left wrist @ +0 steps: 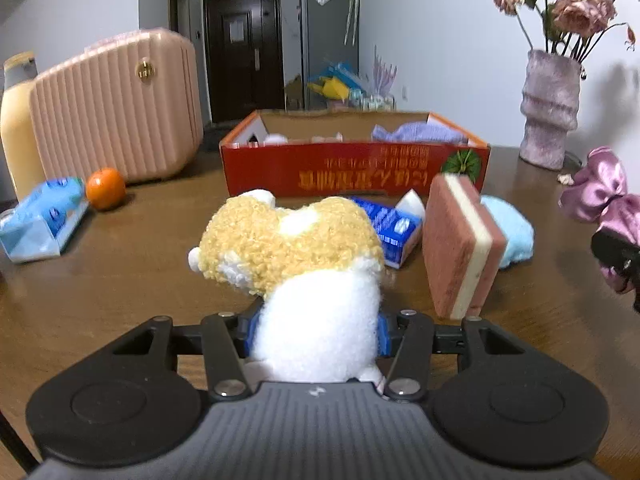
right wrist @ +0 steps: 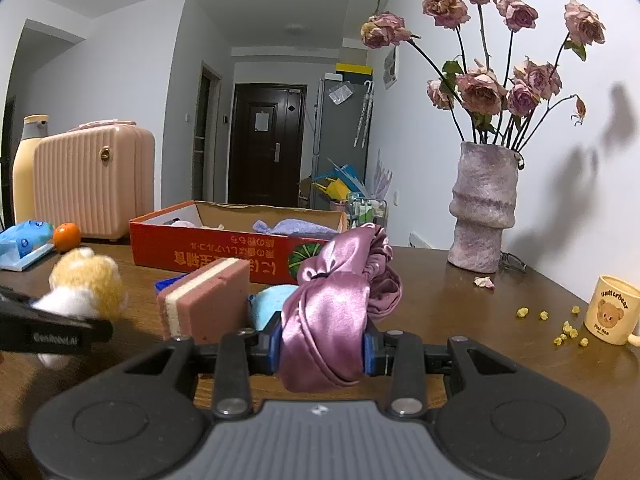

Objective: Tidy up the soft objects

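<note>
Your brown worktop [right wrist: 460, 304] carries a red box [right wrist: 224, 250] far centre, suitcase [right wrist: 94, 184] and orange [right wrist: 66, 237] far left, vase [right wrist: 482, 208] far right, mug [right wrist: 610, 310] right.

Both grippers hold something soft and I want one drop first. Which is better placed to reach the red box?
Probably left: the left gripper grips the yellow-and-white plush toy facing the red cardboard box, though an upright pink sponge stands close.
</note>
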